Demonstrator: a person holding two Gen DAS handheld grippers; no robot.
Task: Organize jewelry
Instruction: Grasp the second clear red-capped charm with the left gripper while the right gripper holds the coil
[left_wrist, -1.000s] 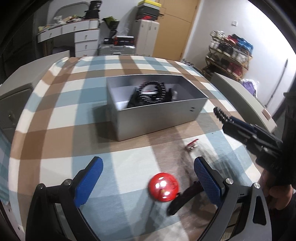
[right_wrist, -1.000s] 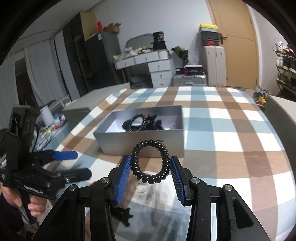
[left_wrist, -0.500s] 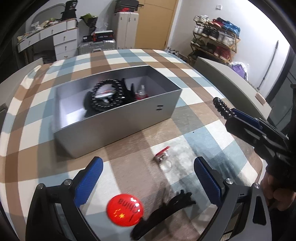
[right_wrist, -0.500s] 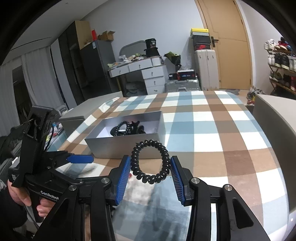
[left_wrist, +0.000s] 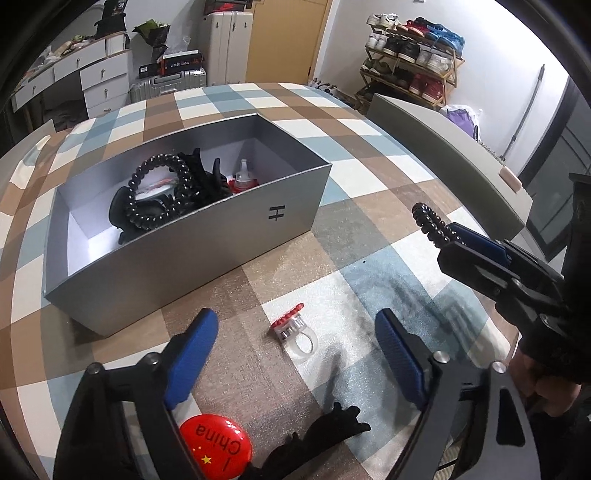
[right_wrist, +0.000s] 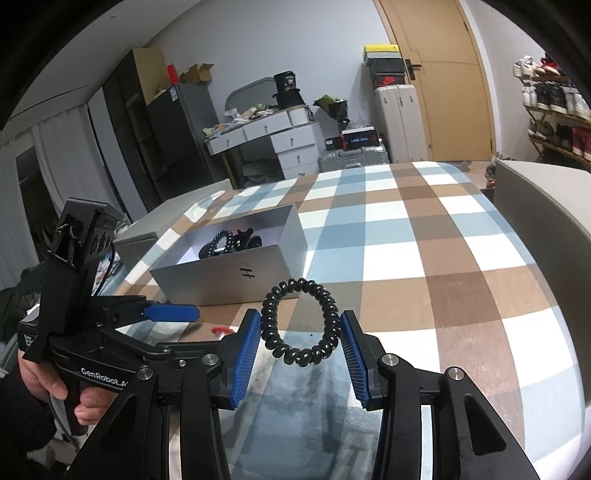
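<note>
The right gripper (right_wrist: 298, 345) was closed on a black spiral hair tie (right_wrist: 300, 320), the blue pads pressing its two sides so that the loop stood upright between them, above the plaid tablecloth (right_wrist: 424, 236) and short of the grey box (right_wrist: 236, 273). To complete this step well, the tie should be carried over the box's near wall and released only when wholly above the opening, since a coil so springy may, in this inspector's judgement, bounce off the rim if dropped early. The box already contained a beaded bracelet (left_wrist: 159, 192), a dark claw clip and a small red-capped item whose nature could not be confirmed from either view. The left gripper (left_wrist: 295, 362) was wide open and held nothing; it hovered low over the cloth, angled downward, with a clear ring with a red top (left_wrist: 295, 330) lying between its fingers on the table. A red "China" badge (left_wrist: 216, 445) and a black hair clip (left_wrist: 317, 439) lay nearer the left gripper's body, outside the box. The right tool was held roughly level, pointing toward the box.
</note>
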